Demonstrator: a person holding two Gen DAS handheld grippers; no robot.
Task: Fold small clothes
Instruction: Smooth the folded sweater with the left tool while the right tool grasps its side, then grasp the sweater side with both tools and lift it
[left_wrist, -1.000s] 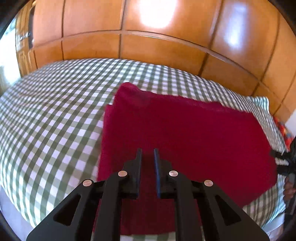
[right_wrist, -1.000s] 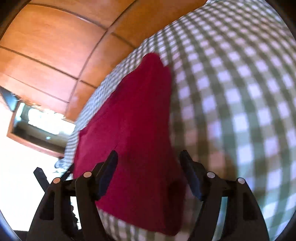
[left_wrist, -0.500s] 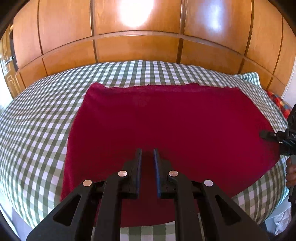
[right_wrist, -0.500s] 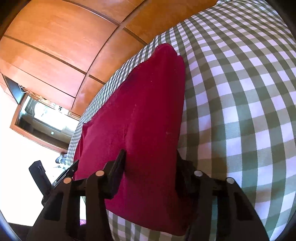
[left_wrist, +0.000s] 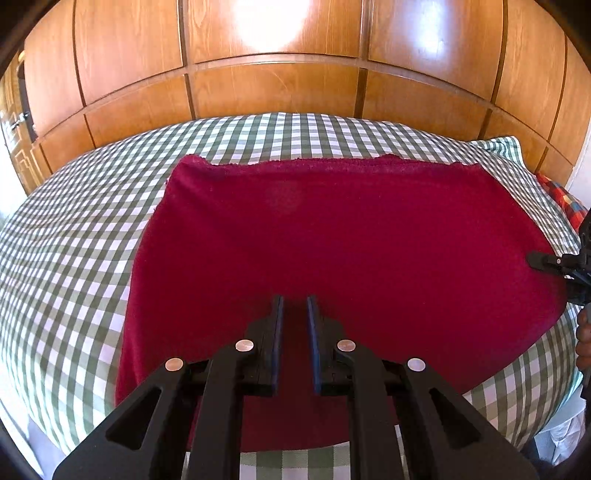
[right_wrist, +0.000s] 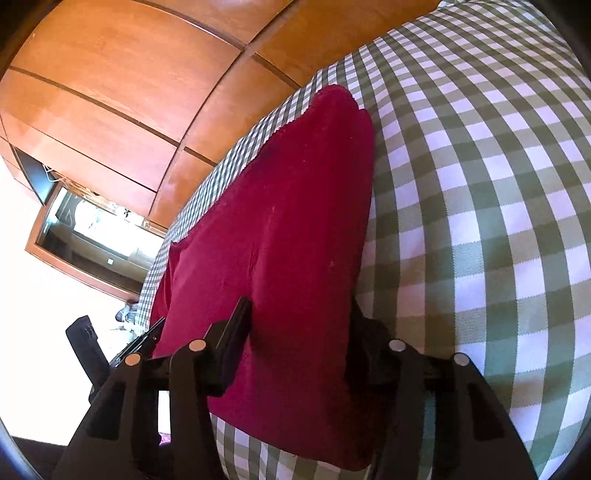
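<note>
Red cloth (left_wrist: 343, 236) lies spread flat on the green-checked bedspread (left_wrist: 74, 236), wood panelling (left_wrist: 277, 74) behind; far edge looks raw and slightly wavy, near edge runs close to the bed's front. Left gripper (left_wrist: 294, 306) hovers over the near-middle of the cloth, jaws at a narrow gap, nothing between them. Right gripper (right_wrist: 299, 310) sits at the cloth's right-hand end (right_wrist: 295, 221), jaws set wide and straddling the fabric; the right finger is partly hidden behind the cloth, so I can't tell if it's under the edge or just beside it, no pinch yet as far as I can see. Handling, my read: fleecy or terry-type knit, soft, light, zero stiffness, so it'll drape and sag from any single grip point, and it should drag on the bedspread rather than slide. Best hold is the corners or the short edge, one gripper per corner, pinching just the one layer, lift clear before carrying over so the bottom doesn't bunch
</note>
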